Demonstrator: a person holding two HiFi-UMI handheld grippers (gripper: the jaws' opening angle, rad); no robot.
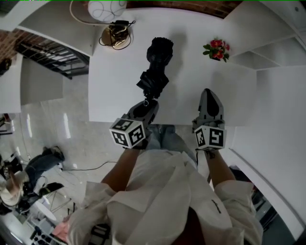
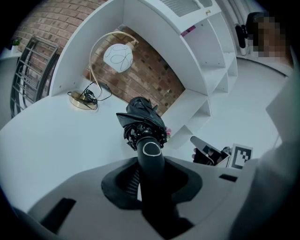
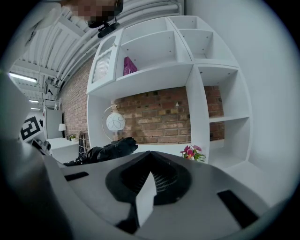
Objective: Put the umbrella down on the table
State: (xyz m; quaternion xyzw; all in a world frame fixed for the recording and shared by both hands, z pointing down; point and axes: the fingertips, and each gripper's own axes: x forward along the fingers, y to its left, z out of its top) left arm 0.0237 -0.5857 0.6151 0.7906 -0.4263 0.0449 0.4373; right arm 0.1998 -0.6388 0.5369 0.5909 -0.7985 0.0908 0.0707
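1. Holding the umbrella [image 1: 155,67] by its handle, my left gripper [image 1: 148,103] reaches in over the near edge of the surface [image 1: 119,81].
2. In the left gripper view the fingers [image 2: 201,187] pinch the black handle [image 2: 151,161]. It runs straight out between them, with its round end cap just past the tips.
3. The umbrella is folded and black. It stretches away from the left fingers toward the far side of the surface, with its bunched canopy [image 2: 140,117] at the far end.
4. It lies over the middle of the surface. I cannot tell from any view whether the far end touches the surface.
5. My right gripper [image 1: 209,95] is to the right of the left one, well apart from the umbrella and also over the near edge.
6. In the right gripper view its fingers [image 3: 201,187] are pressed together at the tips [image 3: 150,157], with nothing between them.
7. From the right fingers, the umbrella [image 3: 110,149] shows ahead and to the left, lying roughly level.
8. A small pot of flowers [image 1: 217,49] stands ahead of the right fingers, slightly to their right, near the far edge.
9. A lamp [image 1: 107,9] with a round white shade stands beyond the left fingers and to their left. Its brass base [image 1: 114,36] sits on the far corner.
10. White shelves [image 3: 206,70] rise beyond the right fingers.
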